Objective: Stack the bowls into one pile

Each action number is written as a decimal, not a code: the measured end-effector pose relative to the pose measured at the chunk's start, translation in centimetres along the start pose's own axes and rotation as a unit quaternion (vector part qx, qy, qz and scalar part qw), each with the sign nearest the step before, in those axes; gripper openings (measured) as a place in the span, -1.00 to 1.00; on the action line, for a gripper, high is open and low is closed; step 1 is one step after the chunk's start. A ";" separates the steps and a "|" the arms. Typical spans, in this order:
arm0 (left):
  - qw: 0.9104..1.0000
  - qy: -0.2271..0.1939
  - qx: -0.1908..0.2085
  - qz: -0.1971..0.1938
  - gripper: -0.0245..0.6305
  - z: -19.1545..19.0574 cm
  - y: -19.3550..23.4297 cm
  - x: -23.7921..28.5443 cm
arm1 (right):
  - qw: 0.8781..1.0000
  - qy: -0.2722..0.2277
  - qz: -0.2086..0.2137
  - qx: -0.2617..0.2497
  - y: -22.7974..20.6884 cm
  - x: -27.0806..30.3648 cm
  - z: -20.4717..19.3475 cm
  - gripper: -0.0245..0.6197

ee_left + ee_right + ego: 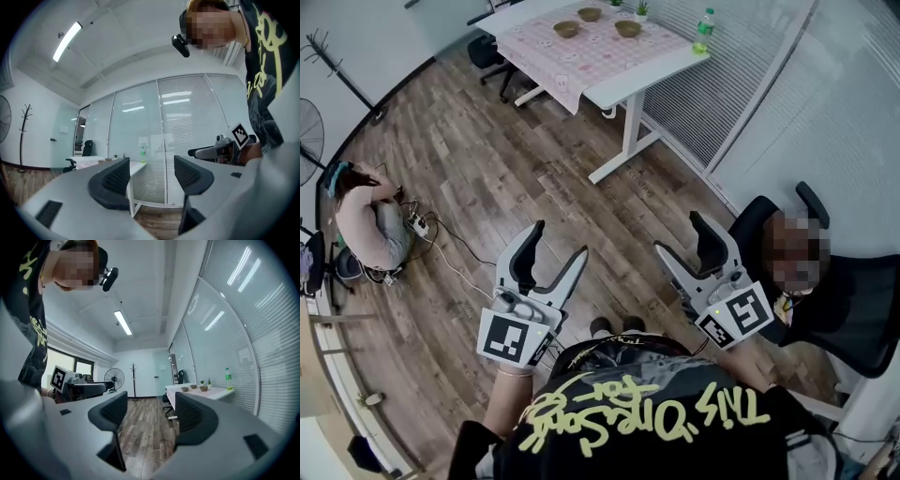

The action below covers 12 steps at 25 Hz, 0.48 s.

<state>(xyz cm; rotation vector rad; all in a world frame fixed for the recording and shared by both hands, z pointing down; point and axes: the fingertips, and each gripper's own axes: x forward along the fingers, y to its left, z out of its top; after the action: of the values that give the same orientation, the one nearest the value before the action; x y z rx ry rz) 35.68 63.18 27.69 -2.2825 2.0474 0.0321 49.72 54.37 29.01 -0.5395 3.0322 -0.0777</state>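
A white table [661, 70] under a pink cloth [581, 56] stands well away from both tools. The left gripper [562, 238] and right gripper [677, 232] have their jaws spread, with nothing between them. Three bowls [628, 28] sit on the cloth, unstacked and seemingly apart, near the edge whose corner carries a green bottle [704, 30].

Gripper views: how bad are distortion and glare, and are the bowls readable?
Right gripper view: fisheye bending, bowls tiny but sharp. Left gripper view: same bending, light streaks on glass wall, bowls too small to tell. Head view: bowls small, evenly lit.
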 end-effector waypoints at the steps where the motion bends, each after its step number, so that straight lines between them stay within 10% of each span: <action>1: 1.000 -0.001 -0.002 -0.003 -0.03 0.0 0.1 -0.3 | 1.000 0.000 -0.003 0.017 0.1 0.1 -0.1 0.01; 12: 1.000 0.019 -0.003 -0.015 -0.03 -1.7 3.9 -4.3 | 0.998 0.017 -0.049 0.018 2.6 0.8 -0.5 0.01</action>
<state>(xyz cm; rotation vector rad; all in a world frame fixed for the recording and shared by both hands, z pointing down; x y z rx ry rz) 31.25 66.89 29.54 -2.3337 2.0341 -0.0070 48.06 56.51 29.30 -0.6907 3.0284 -0.1465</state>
